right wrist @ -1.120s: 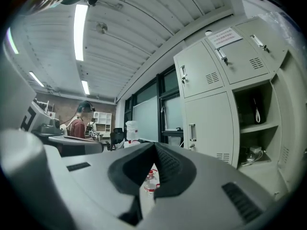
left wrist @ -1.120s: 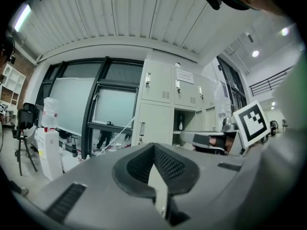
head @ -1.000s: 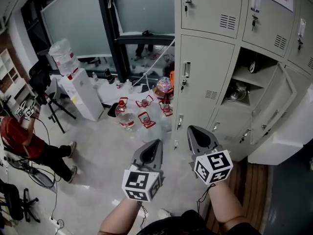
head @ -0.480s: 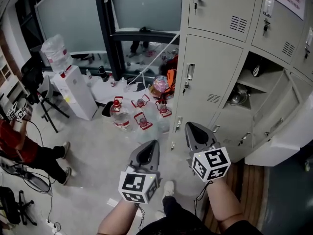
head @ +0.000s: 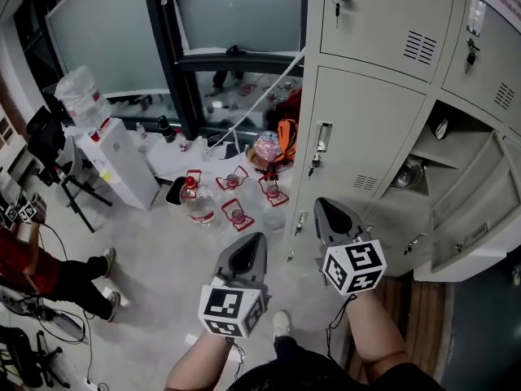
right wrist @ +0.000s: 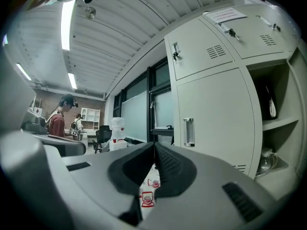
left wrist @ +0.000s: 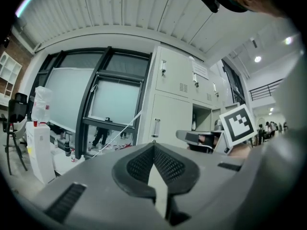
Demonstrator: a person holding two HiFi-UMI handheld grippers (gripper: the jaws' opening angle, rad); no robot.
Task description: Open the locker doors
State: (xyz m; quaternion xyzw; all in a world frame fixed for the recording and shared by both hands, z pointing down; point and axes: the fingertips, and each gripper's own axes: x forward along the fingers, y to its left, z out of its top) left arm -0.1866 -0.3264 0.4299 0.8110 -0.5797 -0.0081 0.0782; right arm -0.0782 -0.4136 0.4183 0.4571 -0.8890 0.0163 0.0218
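A bank of beige lockers fills the right of the head view. The middle locker door [head: 358,145] is closed, with an upright handle [head: 322,137] and a key below it. Right of it a compartment [head: 431,157] stands open, its door [head: 476,210] swung out. The upper doors [head: 383,15] are closed. My left gripper [head: 259,236] is shut and empty, held over the floor left of the lockers. My right gripper [head: 319,202] is also shut and empty, just in front of the lower lockers. The closed door's handle [right wrist: 188,132] shows ahead in the right gripper view.
A white water dispenser [head: 114,157] with a bottle on top stands at the left. Water jugs and red-handled bottles [head: 199,202] litter the floor below the dark window frame [head: 175,55]. A seated person in red [head: 32,267] is at the far left. My own shoe [head: 281,324] shows below.
The view has moved closer to the lockers, which now sit lower and larger in the picture. Both grippers stay shut and keep their places side by side.
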